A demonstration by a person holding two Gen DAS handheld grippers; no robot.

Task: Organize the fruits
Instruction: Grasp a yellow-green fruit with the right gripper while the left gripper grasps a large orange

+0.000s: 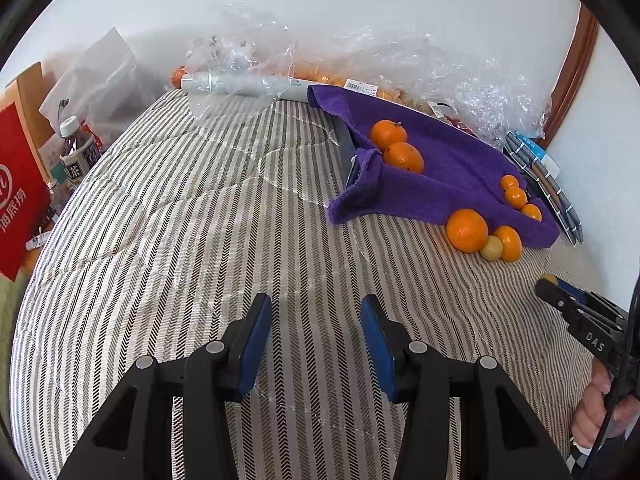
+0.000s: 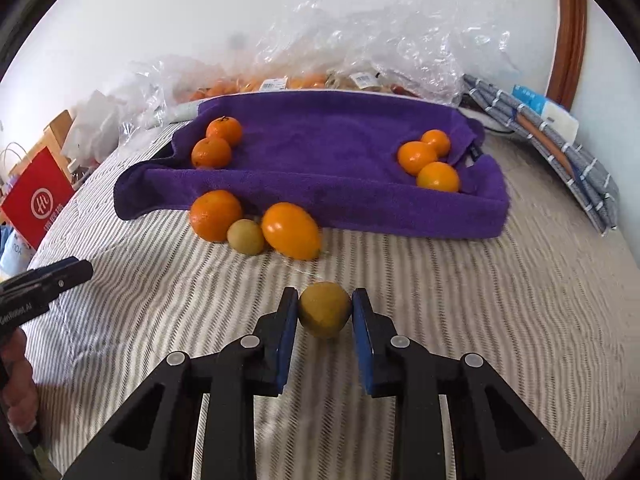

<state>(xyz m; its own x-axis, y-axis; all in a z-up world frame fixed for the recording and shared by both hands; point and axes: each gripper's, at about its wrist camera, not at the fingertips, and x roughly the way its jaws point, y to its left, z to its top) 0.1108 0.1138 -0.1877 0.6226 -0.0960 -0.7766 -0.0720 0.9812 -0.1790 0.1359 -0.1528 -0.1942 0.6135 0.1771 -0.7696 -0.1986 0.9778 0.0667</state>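
Observation:
My right gripper (image 2: pixel 325 295) is shut on a small yellow-green fruit (image 2: pixel 325 316) just above the striped bed cover (image 2: pixel 460 300). Ahead lies a purple towel (image 2: pixel 320 160) with two oranges (image 2: pixel 218 142) at its left end and three smaller ones (image 2: pixel 432 160) at its right. In front of the towel sit a large orange (image 2: pixel 216 214), a small greenish fruit (image 2: pixel 246 236) and an oval orange (image 2: pixel 292 230). My left gripper (image 1: pixel 316 304) stands open over bare cover, with nothing between its fingers. The left wrist view shows the towel (image 1: pixel 452 168) up right and the right gripper (image 1: pixel 560 296) at the far right edge.
Crinkled clear plastic bags (image 2: pixel 360 52) holding more fruit lie behind the towel against the wall. A red paper bag (image 1: pixel 20 184) and a bottle (image 1: pixel 76 152) stand off the left edge. Folded grey cloth (image 2: pixel 560 152) lies at the right, near a wooden frame (image 2: pixel 570 32).

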